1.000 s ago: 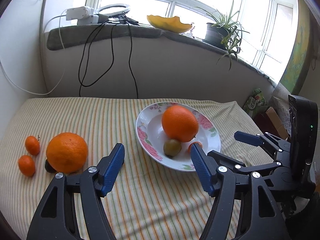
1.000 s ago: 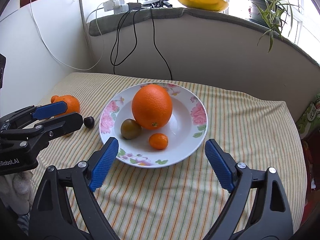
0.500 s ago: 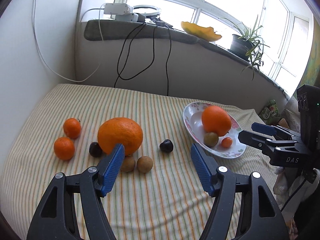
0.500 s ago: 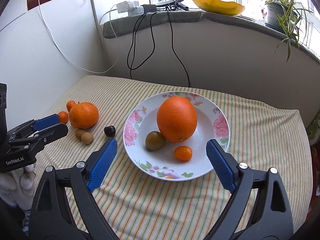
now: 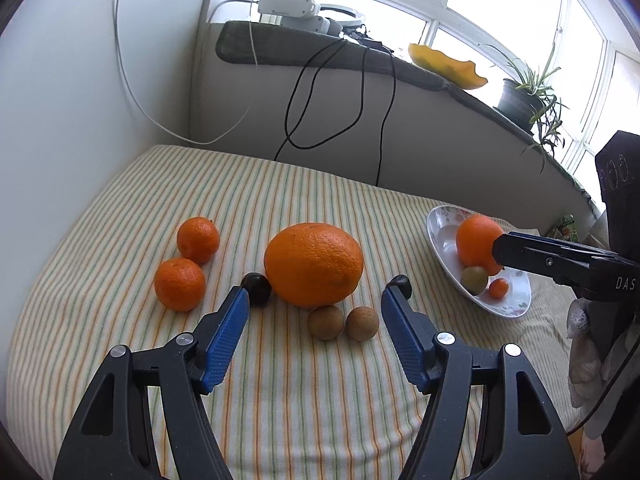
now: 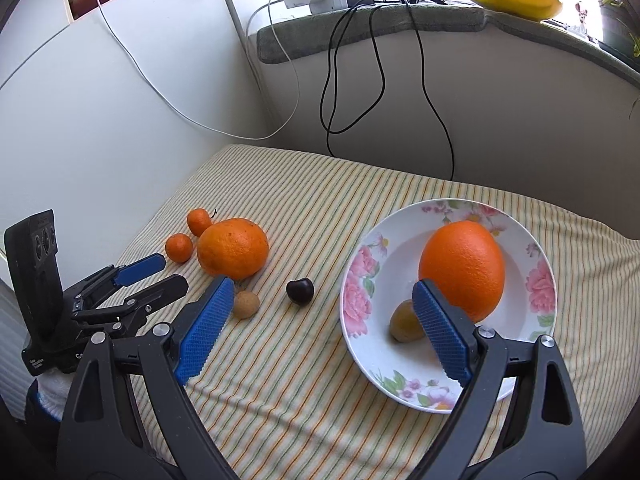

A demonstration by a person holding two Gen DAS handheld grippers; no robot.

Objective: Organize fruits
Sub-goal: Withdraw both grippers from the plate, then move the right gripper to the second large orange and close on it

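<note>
A floral plate (image 6: 360, 280) (image 5: 440, 220) holds a big orange (image 6: 462, 268), a green-brown fruit (image 6: 404, 322) and a tiny orange fruit (image 5: 498, 287). On the striped cloth lie a large orange (image 5: 314, 264) (image 6: 232, 248), two tangerines (image 5: 180, 283) (image 5: 198, 239), two brown longans (image 5: 325, 322) (image 5: 362, 323) and two dark cherries (image 5: 256, 288) (image 6: 300, 290). My left gripper (image 5: 316, 332) is open and empty, just in front of the longans. My right gripper (image 6: 324, 332) is open and empty, over the plate's left rim.
A wall stands at the left and a padded windowsill (image 5: 304, 50) at the back, with hanging black cables (image 5: 304, 92), a power strip (image 5: 286, 4), a yellow dish (image 5: 446, 65) and a potted plant (image 5: 524, 96). The cloth's front edge is near the grippers.
My left gripper has swung left from the plate to the loose fruit and come closer to the large orange and longans. My right gripper has shifted left, so the plate now sits to its right.
</note>
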